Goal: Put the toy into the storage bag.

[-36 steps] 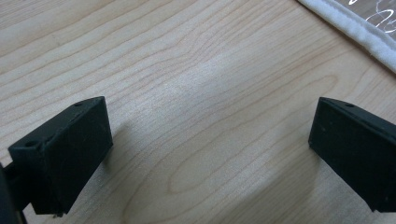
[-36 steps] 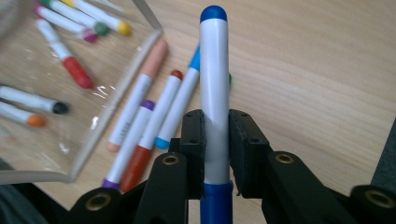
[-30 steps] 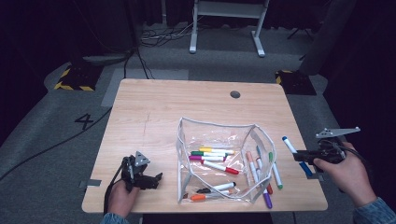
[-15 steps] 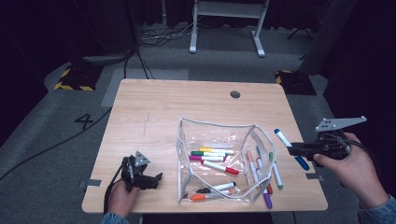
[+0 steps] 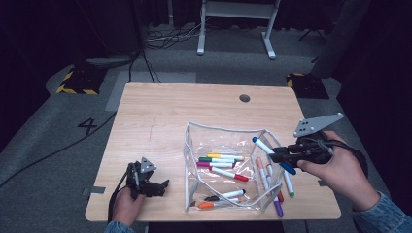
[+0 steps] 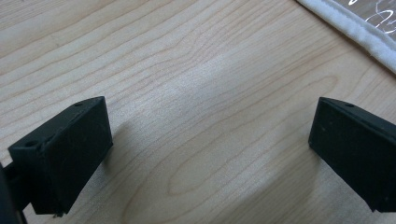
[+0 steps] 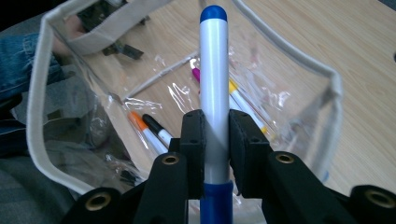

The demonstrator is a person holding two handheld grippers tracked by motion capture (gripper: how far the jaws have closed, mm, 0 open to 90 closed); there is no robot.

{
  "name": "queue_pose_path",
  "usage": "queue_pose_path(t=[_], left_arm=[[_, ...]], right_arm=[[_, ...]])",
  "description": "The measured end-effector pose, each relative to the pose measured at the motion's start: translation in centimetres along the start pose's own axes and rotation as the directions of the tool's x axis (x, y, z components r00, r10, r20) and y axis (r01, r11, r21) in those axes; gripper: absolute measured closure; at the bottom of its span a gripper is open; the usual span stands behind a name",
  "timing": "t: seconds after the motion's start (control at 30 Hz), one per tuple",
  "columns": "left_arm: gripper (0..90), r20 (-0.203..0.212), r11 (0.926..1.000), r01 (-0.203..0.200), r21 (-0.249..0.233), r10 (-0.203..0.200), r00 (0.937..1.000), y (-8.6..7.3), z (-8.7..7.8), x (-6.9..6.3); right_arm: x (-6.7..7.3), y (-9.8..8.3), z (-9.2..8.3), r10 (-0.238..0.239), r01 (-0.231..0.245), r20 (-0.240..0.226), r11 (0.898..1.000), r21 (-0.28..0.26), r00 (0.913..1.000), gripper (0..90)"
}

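High view: right gripper (image 5: 279,156) at right of frame clamps a blue marker (image 5: 272,154) over the pouch (image 5: 224,130) rim. About seven markers lie inside; four or so wait on the worktop (image 5: 170,111) beside it, so roughly halfway. Left gripper view: jaws wide apart, empty, resting over bare wood. Right gripper view: jaws pinch the marker mid-barrel at centre, pointing into the pouch mouth.
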State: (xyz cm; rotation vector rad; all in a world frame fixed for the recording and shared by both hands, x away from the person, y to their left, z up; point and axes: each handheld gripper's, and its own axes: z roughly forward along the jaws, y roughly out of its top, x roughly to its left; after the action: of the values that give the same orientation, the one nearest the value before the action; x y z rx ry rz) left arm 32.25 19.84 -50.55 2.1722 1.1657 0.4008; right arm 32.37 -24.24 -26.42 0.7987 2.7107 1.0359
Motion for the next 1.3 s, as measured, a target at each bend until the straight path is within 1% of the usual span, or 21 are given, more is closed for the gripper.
queue_pose_path(t=[0.2, 0.3, 0.43, 0.53, 0.7, 0.83, 1.03, 1.07, 1.1, 1.2, 1.23, 1.3], left_arm=[[0.0, -0.002, 1.0000, 0.002, 0.001, -0.002, 1.0000, -0.1, -0.1, -0.1], [0.0, -0.002, 1.0000, 0.002, 0.001, -0.002, 1.0000, -0.1, -0.1, -0.1], [0.0, -0.001, 1.0000, 0.001, 0.002, -0.001, 1.0000, -0.1, -0.1, 0.0], [0.0, 0.000, 1.0000, -0.001, 0.002, 0.001, 1.0000, 0.0, 0.0, 0.0], [0.0, -0.001, 1.0000, -0.006, 0.001, 0.006, 1.0000, 0.0, 0.0, 0.0], [0.0, -0.001, 1.0000, -0.009, 0.001, 0.009, 1.0000, 0.0, 0.0, 0.0], [0.0, 0.000, 1.0000, -0.006, 0.001, 0.006, 1.0000, 0.0, 0.0, 0.0], [0.0, -0.002, 0.9999, -0.011, 0.002, 0.011, 0.9999, 0.0, 0.0, 0.1], [0.0, 0.000, 1.0000, -0.005, 0.001, 0.005, 1.0000, 0.0, 0.0, 0.0], [0.0, -0.002, 0.9999, -0.011, 0.002, 0.011, 0.9999, 0.0, 0.0, 0.1], [0.0, 0.001, 1.0000, -0.007, 0.001, 0.007, 1.0000, 0.0, 0.0, 0.0], [0.0, 0.000, 1.0000, -0.008, 0.001, 0.008, 1.0000, 0.0, 0.0, 0.0]], right_arm=[[1.6, 2.0, 1.6, -0.059, 0.060, -0.046, 0.998, 0.016, 0.9972, 76.6], [2.5, 3.1, 2.3, -0.091, 0.092, -0.070, 0.996, 0.019, 0.9934, 76.6], [3.3, 4.2, 3.5, -0.130, 0.134, -0.094, 0.990, 0.041, 0.9871, 76.6], [3.8, 4.7, 4.5, -0.143, 0.150, -0.109, 0.987, 0.059, 0.9837, 76.6], [4.0, 5.4, 6.5, -0.160, 0.174, -0.131, 0.979, 0.102, 0.9784, 76.6], [4.0, 5.5, 8.3, -0.164, 0.186, -0.148, 0.970, 0.154, 0.9753, 76.6], [3.9, 5.3, 10.8, -0.164, 0.200, -0.172, 0.956, 0.215, 0.9714, 76.6], [3.9, 5.2, 11.2, -0.164, 0.202, -0.176, 0.953, 0.227, 0.9707, 76.6], [3.9, 5.1, 11.5, -0.161, 0.202, -0.179, 0.950, 0.239, 0.9706, 76.6], [3.9, 5.0, 12.5, -0.160, 0.207, -0.186, 0.940, 0.272, 0.9694, 76.6], [3.9, 4.9, 12.9, -0.158, 0.209, -0.194, 0.938, 0.278, 0.9681, 76.6], [3.9, 4.7, 13.6, -0.160, 0.218, -0.199, 0.925, 0.311, 0.9667, 76.6]])
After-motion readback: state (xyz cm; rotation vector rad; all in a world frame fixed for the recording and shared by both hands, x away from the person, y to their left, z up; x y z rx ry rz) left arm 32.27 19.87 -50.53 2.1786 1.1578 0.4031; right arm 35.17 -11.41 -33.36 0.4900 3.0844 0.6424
